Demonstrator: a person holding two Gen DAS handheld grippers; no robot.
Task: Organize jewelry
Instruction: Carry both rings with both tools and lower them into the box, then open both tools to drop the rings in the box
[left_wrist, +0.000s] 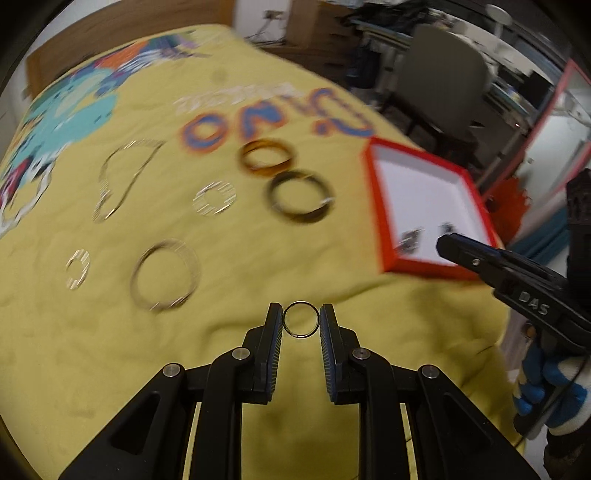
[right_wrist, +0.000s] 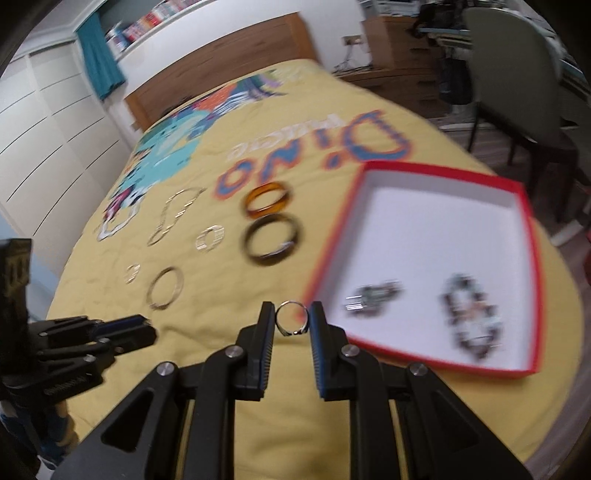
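My left gripper (left_wrist: 301, 320) is shut on a thin plain ring (left_wrist: 292, 330), held above the yellow bedspread (left_wrist: 110, 350). My right gripper (right_wrist: 291, 320) is shut on a silver ring (right_wrist: 286, 304) with a small dark setting, near the front left corner of the red box (right_wrist: 332, 242). That white-lined box holds a small silver piece (right_wrist: 371, 299) and a dark beaded bracelet (right_wrist: 471, 321). On the spread lie an amber bangle (right_wrist: 267, 201), a dark bangle (right_wrist: 271, 242), a silver bangle (right_wrist: 166, 290), a thin chain (right_wrist: 173, 216) and two small silver hoops (right_wrist: 210, 238).
The picture is blurred by motion. A wooden headboard (right_wrist: 221, 55) closes the far end of the bed. A grey chair (right_wrist: 517, 81) and cluttered desks stand to the right. A gloved hand (left_wrist: 543, 387) holds the right gripper at the bed's right edge.
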